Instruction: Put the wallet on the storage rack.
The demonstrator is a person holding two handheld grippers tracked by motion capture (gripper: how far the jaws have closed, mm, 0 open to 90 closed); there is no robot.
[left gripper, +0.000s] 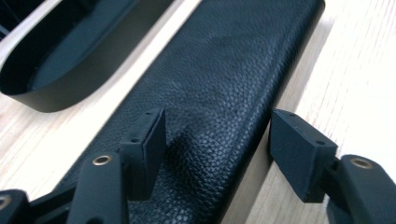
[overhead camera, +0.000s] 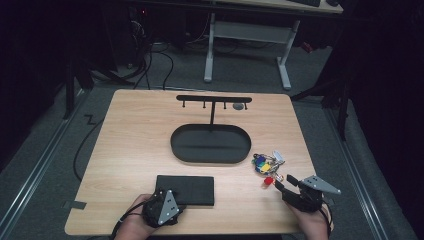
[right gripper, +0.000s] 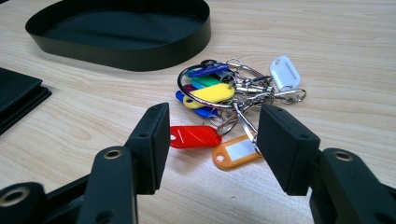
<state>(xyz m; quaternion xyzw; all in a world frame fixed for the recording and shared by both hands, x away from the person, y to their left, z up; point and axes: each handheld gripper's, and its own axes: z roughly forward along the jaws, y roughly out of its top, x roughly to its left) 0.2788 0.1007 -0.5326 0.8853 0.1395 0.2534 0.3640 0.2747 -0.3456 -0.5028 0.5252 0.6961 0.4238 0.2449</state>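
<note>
left gripper point(overhead camera: 161, 207): down at the bench's near edge, left of centre; in its own view the jaws stand wide, one pad point(left gripper: 152, 140) over the leather, the other off its long edge, neither pressing, nothing held.
black wallet point(overhead camera: 185, 189): flat on the bench just in from the near edge, right at the left gripper's tip. pebbled leather, looks soft-skinned but fairly stiff as a slab, light, a bit grippy. best bet: pinch across the narrow width, pads on the two long edges, since it lies too flat to take from the top.
oval tray point(overhead camera: 180, 150): black, thin-walled, mid-bench beyond the wallet, with a t-shaped hook stand point(overhead camera: 213, 100) rising toward the far edge.
key bunch point(overhead camera: 266, 164): right of the tray, toward the bench's right edge; coloured plastic tags on metal rings, loose and floppy, likely to dangle and jingle, metal slippery. the red tag point(right gripper: 194, 136) and orange tag point(right gripper: 236, 153) lie nearest; a flat tag or the big ring looks the surest hold.
right gripper point(overhead camera: 282, 184): near right corner, jaws fairly wide, aimed at the tags, touching nothing, empty.
</note>
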